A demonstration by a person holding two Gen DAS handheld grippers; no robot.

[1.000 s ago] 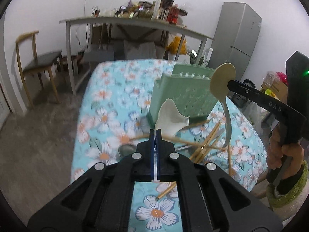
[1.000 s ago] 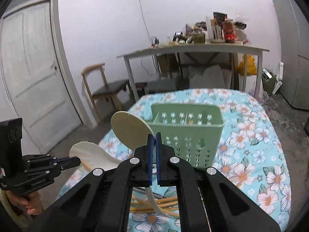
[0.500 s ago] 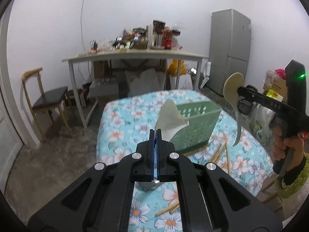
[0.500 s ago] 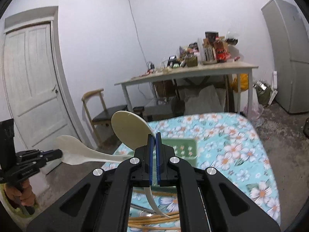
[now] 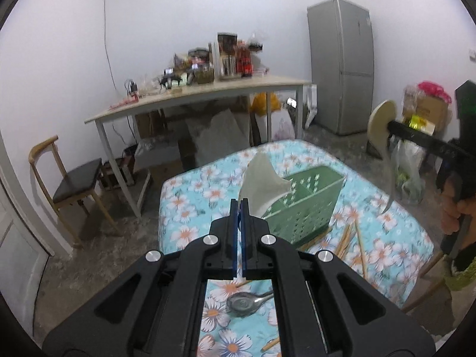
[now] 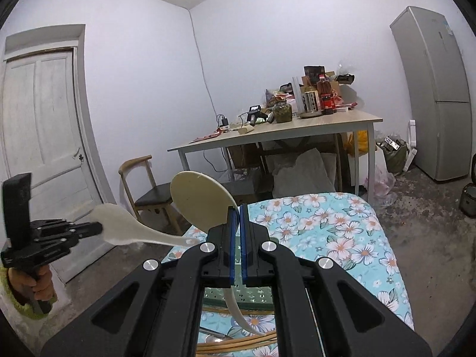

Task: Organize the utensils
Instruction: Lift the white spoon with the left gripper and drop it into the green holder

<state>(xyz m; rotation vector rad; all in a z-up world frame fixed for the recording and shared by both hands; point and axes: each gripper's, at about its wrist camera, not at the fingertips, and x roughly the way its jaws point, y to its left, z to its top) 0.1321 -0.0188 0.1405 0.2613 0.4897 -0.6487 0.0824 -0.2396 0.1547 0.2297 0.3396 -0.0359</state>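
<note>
Spoons are hanging in the air over the floral tabletop [image 5: 190, 208]: the left gripper [image 5: 240, 200] is pinching a white spoon [image 5: 261, 184], the right gripper [image 6: 237, 208] is pinching a cream spoon [image 6: 199, 202] by its bowl. Below, a green caddy [image 5: 309, 208] is sitting near the middle, chopsticks [image 5: 346, 238] and a metal spoon [image 5: 244, 303] lying beside it.
</note>
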